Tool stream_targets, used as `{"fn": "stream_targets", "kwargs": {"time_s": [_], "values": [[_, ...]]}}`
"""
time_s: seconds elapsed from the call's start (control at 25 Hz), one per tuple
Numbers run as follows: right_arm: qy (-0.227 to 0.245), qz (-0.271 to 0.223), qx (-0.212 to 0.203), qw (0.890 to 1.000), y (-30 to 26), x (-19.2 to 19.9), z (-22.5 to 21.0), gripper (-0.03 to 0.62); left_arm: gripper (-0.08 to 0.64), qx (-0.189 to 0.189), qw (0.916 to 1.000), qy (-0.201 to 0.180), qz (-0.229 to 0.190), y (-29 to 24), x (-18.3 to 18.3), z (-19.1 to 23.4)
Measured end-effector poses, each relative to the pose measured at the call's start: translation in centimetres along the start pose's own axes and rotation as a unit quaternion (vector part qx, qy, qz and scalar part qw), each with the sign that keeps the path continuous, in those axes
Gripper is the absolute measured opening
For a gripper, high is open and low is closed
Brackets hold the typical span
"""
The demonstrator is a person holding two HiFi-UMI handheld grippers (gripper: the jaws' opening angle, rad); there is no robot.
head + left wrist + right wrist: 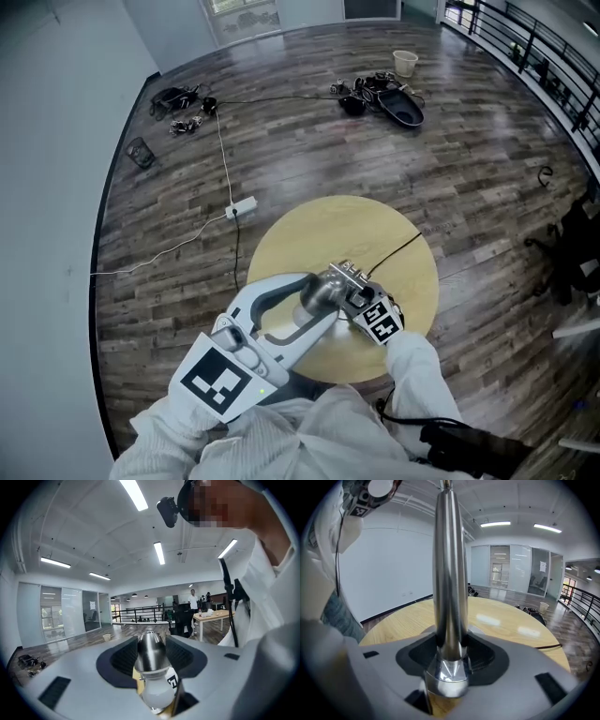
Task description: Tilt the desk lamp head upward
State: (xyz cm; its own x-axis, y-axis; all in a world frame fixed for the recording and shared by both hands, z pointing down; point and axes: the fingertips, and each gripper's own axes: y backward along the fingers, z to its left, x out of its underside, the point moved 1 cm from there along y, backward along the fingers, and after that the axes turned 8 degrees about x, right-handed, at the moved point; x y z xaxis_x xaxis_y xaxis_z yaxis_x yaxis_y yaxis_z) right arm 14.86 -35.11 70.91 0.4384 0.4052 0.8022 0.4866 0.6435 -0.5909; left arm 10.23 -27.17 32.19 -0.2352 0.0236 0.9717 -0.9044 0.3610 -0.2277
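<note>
A silver desk lamp stands on the round wooden table point(281, 234). In the head view my left gripper point(317, 302) reaches in from the lower left and is shut on the lamp head point(321, 289). The left gripper view shows the polished lamp head point(149, 660) clamped between the dark pads point(123, 657), with its white bulb point(157, 693) pointing back toward the camera. My right gripper point(349, 281) comes from the right. Its own view shows it point(450, 656) shut on the upright lamp stem point(450, 573), just above a silver collar point(446, 679).
A black cable point(394, 253) runs off the table's right side. On the wooden floor lie a white power strip point(242, 207), dark gear point(384, 94) and a small bucket point(405, 62). A railing point(534, 47) runs along the far right. A person point(193, 603) stands far off by a desk point(213, 616).
</note>
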Motion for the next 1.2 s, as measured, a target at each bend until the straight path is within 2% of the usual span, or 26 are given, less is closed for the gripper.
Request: {"fn": "stream_targets", "kwargs": {"time_s": [0.6, 1.2], "values": [[-0.003, 0.008, 0.006, 1.000, 0.1, -0.2, 0.0, 0.195, 0.183, 0.032, 0.9992, -0.020, -0.011, -4.6, -3.5, 2.2], [-0.017, 0.029, 0.038, 0.999, -0.2, -0.3, 0.0, 0.195, 0.183, 0.048, 0.9973, -0.007, -0.055, -5.5, -4.0, 3.0]]}}
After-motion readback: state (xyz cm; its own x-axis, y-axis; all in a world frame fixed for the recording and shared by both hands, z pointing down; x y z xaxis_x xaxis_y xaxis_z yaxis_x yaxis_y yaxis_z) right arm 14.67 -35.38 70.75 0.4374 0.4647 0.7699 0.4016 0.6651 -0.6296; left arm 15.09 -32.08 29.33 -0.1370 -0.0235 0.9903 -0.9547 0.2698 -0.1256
